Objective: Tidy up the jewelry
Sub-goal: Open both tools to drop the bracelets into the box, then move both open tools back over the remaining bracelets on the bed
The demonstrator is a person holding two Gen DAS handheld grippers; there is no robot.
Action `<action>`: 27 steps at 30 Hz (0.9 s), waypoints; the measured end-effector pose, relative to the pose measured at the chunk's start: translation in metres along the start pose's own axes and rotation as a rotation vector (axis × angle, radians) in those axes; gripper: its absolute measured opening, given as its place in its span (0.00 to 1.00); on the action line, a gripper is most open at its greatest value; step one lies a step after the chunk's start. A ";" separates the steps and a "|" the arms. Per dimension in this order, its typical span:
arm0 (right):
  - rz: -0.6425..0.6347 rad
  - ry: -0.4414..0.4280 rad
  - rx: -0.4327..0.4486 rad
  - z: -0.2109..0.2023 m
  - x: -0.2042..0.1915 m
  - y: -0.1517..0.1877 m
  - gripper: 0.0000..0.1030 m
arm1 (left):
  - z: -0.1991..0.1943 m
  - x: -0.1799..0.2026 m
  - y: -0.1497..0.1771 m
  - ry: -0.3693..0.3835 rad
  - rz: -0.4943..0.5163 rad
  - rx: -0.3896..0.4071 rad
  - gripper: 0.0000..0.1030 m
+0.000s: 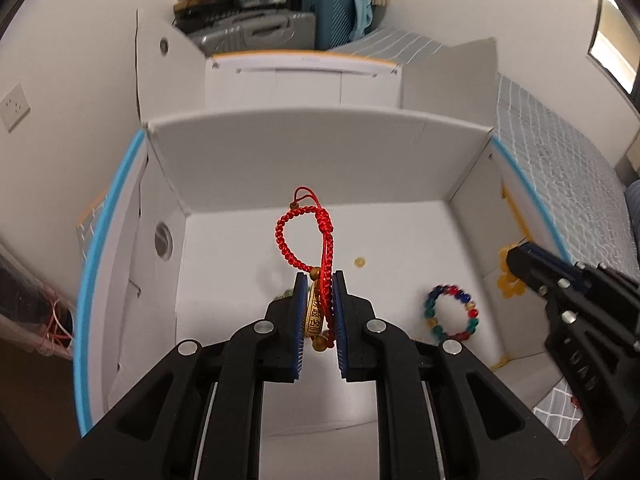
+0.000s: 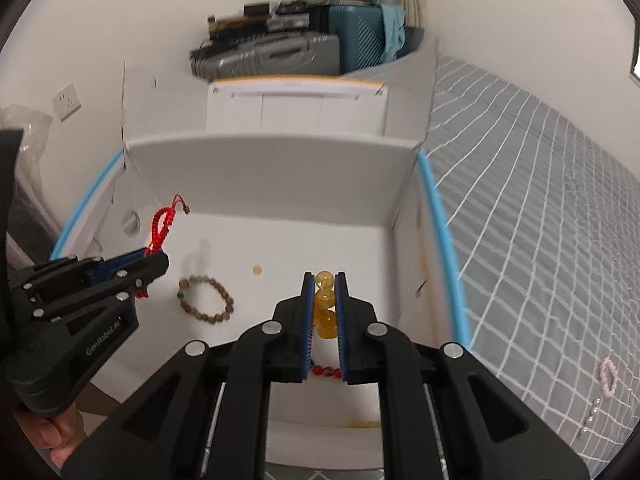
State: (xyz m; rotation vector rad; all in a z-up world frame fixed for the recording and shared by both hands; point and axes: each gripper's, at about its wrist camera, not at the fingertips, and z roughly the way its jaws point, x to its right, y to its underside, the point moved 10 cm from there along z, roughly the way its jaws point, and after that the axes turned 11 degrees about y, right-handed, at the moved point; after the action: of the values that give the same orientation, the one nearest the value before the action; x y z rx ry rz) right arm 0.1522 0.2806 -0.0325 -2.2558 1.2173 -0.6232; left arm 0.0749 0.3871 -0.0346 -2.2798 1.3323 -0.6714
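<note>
My left gripper (image 1: 319, 280) is shut on a red braided cord bracelet (image 1: 316, 236) with a gold tube charm, held above the floor of a white open box (image 1: 312, 160). It also shows in the right wrist view (image 2: 160, 228). My right gripper (image 2: 325, 280) is shut on a yellow bead bracelet (image 2: 325, 304) over the box's right side; the right gripper shows at the right of the left wrist view (image 1: 516, 260). A multicoloured bead bracelet (image 1: 452, 312) and a brown bead bracelet (image 2: 206, 300) lie on the box floor. A loose yellow bead (image 1: 360, 262) lies mid-floor.
The box has blue-edged side walls (image 2: 444, 240). A grey checked bed cover (image 2: 540, 220) lies to the right with a pink bracelet (image 2: 608, 376) and a pearl strand (image 2: 590, 420) on it. Another white box (image 2: 296, 108) and suitcases (image 2: 272, 56) stand behind.
</note>
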 end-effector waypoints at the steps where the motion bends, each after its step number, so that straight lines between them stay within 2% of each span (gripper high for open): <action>1: -0.004 -0.001 -0.016 0.006 -0.003 0.005 0.09 | 0.002 -0.001 0.001 -0.001 -0.001 -0.005 0.12; 6: -0.011 -0.001 -0.067 0.024 -0.011 0.019 0.09 | 0.009 -0.003 0.011 -0.013 -0.001 -0.035 0.12; 13: -0.008 -0.003 -0.093 0.030 -0.012 0.026 0.11 | 0.003 -0.005 0.010 -0.022 -0.002 -0.030 0.16; 15: -0.006 -0.003 -0.092 0.028 -0.011 0.026 0.11 | 0.001 -0.004 0.009 -0.016 -0.005 -0.025 0.22; 16: -0.007 -0.002 -0.088 0.026 -0.011 0.025 0.11 | 0.000 -0.004 0.009 -0.014 -0.007 -0.021 0.30; 18: -0.009 0.003 -0.074 0.022 -0.011 0.023 0.26 | -0.005 -0.004 0.006 -0.014 -0.009 -0.004 0.41; 19: -0.010 0.007 -0.062 0.018 -0.011 0.021 0.32 | -0.007 -0.004 0.005 -0.014 -0.010 0.002 0.49; 20: -0.011 0.014 -0.042 0.013 -0.010 0.019 0.43 | -0.011 -0.005 0.003 -0.015 -0.014 0.015 0.58; 21: -0.009 0.018 -0.028 0.008 -0.009 0.016 0.50 | -0.014 -0.005 0.002 -0.016 -0.017 0.026 0.61; 25: 0.008 0.018 0.017 -0.010 -0.004 0.009 0.64 | -0.029 -0.007 -0.004 -0.026 -0.025 0.062 0.71; 27: 0.016 0.028 0.039 -0.018 0.001 0.005 0.78 | -0.034 -0.008 -0.005 -0.023 -0.029 0.074 0.74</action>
State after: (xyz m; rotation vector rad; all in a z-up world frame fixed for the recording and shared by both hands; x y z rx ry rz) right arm 0.1383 0.2736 -0.0216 -2.2104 1.2251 -0.6690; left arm 0.0546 0.3930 -0.0066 -2.2446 1.2453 -0.6899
